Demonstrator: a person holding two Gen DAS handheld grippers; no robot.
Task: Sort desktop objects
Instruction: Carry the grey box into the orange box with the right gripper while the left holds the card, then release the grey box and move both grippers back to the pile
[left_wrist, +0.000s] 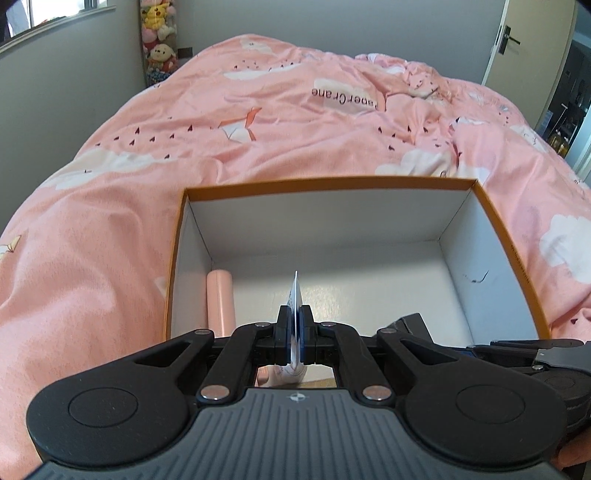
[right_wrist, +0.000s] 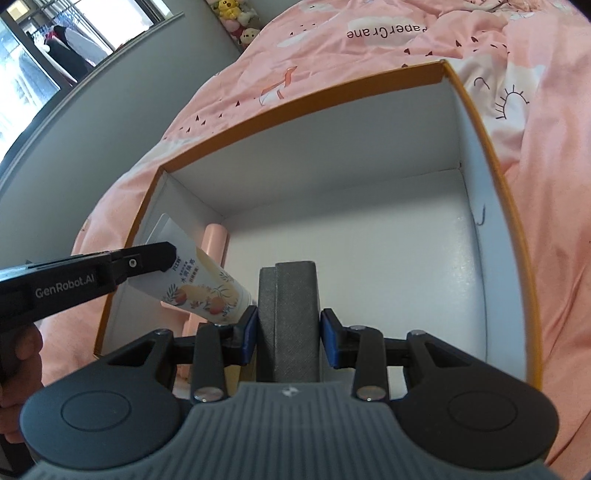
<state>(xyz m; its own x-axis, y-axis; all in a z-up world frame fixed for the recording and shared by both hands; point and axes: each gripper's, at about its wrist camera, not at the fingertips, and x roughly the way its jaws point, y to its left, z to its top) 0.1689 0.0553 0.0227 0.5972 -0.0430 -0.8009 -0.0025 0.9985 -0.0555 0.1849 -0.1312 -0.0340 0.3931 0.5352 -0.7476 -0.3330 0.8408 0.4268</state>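
So far only a pink roll (left_wrist: 221, 301) lies in our box (left_wrist: 517, 258), by its left wall. Our left gripper (left_wrist: 294, 325) is clamped tight on the flat end of a tube (right_wrist: 207, 284) and hangs over the box. Our right gripper (right_wrist: 288, 332) squeezes a gray block (right_wrist: 291, 325) above the box floor. We think both things are left to drop in.

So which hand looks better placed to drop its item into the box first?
Probably left: its tongs hold the hand cream tube by the flat end, over the box floor beside the pink cylinder.
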